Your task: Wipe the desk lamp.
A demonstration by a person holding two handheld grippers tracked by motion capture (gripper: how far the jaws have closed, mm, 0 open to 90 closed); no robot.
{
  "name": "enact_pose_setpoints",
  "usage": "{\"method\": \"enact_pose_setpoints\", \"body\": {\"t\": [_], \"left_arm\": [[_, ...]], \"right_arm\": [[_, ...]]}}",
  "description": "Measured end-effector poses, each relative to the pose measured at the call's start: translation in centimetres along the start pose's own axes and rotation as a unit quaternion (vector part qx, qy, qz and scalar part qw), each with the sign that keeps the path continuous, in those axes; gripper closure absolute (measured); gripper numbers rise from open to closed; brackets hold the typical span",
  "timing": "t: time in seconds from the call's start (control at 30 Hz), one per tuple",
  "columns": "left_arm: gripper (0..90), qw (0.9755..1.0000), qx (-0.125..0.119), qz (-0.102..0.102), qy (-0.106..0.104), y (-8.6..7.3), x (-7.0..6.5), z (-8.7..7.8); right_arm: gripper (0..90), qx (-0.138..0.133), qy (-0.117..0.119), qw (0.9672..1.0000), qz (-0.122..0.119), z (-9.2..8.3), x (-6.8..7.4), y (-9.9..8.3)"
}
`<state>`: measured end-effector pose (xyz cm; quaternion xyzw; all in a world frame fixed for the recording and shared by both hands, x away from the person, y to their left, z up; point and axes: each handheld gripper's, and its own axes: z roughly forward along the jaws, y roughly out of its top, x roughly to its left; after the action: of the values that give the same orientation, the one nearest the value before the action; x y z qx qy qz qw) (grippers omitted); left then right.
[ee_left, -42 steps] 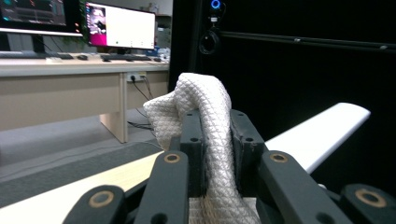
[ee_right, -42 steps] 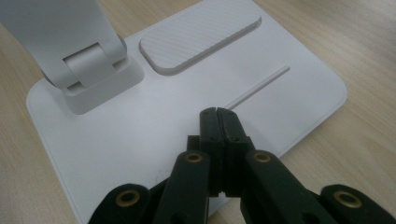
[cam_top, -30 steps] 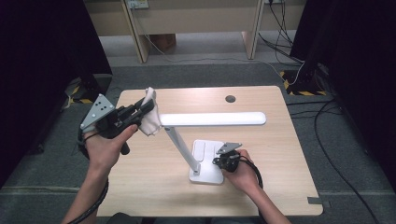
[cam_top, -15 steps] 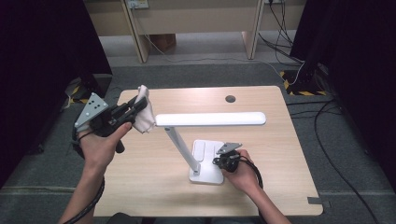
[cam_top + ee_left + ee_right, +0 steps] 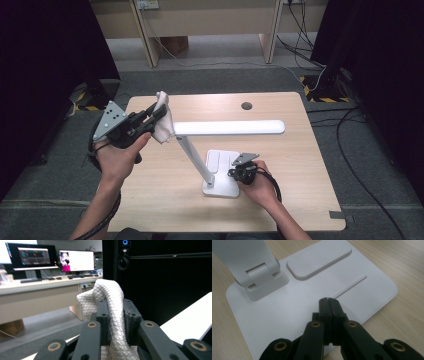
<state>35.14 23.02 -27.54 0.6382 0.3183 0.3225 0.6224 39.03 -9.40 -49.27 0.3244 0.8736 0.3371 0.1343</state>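
A white desk lamp stands on the wooden table, its long head level and its flat base near the front. My left gripper is shut on a white quilted cloth and holds it in the air at the left end of the lamp head. In the left gripper view the cloth rises out from between the jaws. My right gripper rests on the lamp base with its jaws pressed together on nothing.
A dark round hole lies near the table's far edge. Wooden desk legs and cables stand beyond the table. Black curtains hang on both sides. Monitors sit on a far desk.
My left gripper with the cloth drew left off the lamp head, then returned a little to the right, back to its left end. The right gripper stayed on the base.
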Motion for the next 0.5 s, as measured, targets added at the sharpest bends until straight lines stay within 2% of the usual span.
{"method": "enact_pose_setpoints", "body": {"t": [0.03, 0.23, 0.5], "left_arm": [[77.8, 0.9999, -0.006, 0.010, 0.004, 0.1, 0.0, 0.1], [77.8, 0.9991, 0.001, 0.039, 0.015, 0.0, -1.2, 0.6], [77.9, 0.9984, 0.002, 0.055, 0.013, 0.1, -2.3, 0.8]], "right_arm": [[90.0, 0.000, 0.000, 1.0000, 0.000, 0.0, 0.0, 0.0], [90.0, 0.000, 0.000, 1.0000, 0.000, 0.0, 0.0, 0.0], [90.0, -0.001, 0.001, 1.0000, 0.001, 0.0, 0.0, 0.0]]}}
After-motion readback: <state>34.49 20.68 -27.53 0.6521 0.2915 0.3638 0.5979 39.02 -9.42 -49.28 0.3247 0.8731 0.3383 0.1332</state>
